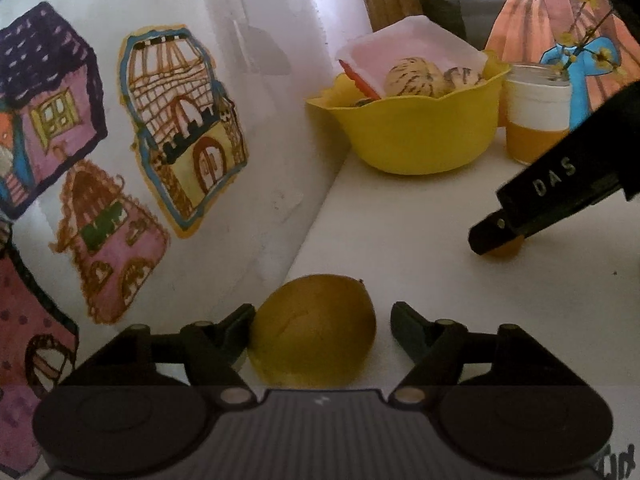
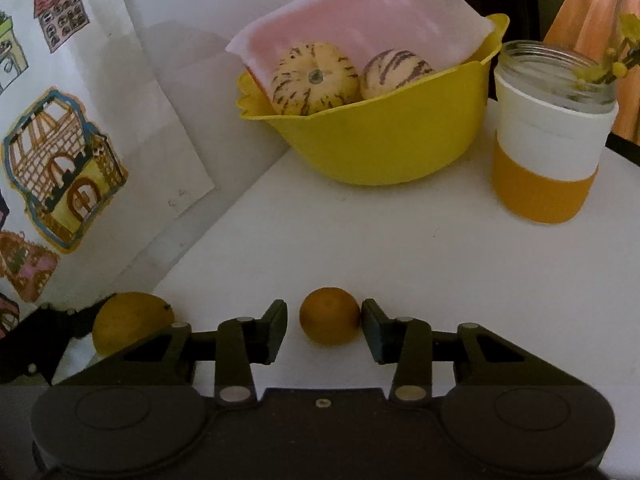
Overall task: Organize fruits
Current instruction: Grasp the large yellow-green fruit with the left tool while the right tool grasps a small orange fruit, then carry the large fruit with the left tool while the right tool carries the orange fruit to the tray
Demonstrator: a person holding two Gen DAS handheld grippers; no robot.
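Observation:
A large yellow fruit [image 1: 312, 332] lies on the white table [image 1: 400, 220] between the fingers of my left gripper [image 1: 322, 320]. The gripper is open; its left finger touches the fruit and a gap shows at the right finger. A small orange [image 2: 330, 316] sits between the fingers of my open right gripper [image 2: 324, 320], touching the right finger only. In the left wrist view the right gripper [image 1: 496, 236] reaches in from the right over that orange [image 1: 506, 249]. The yellow bowl [image 2: 380, 148] at the back holds two striped melons [image 2: 314, 78].
Pink paper [image 2: 360, 12] lines the bowl. A glass jar [image 2: 548, 160] with a white and orange sleeve and yellow flowers stands right of the bowl. A wall [image 1: 180, 120] with house drawings runs close along the table's left side.

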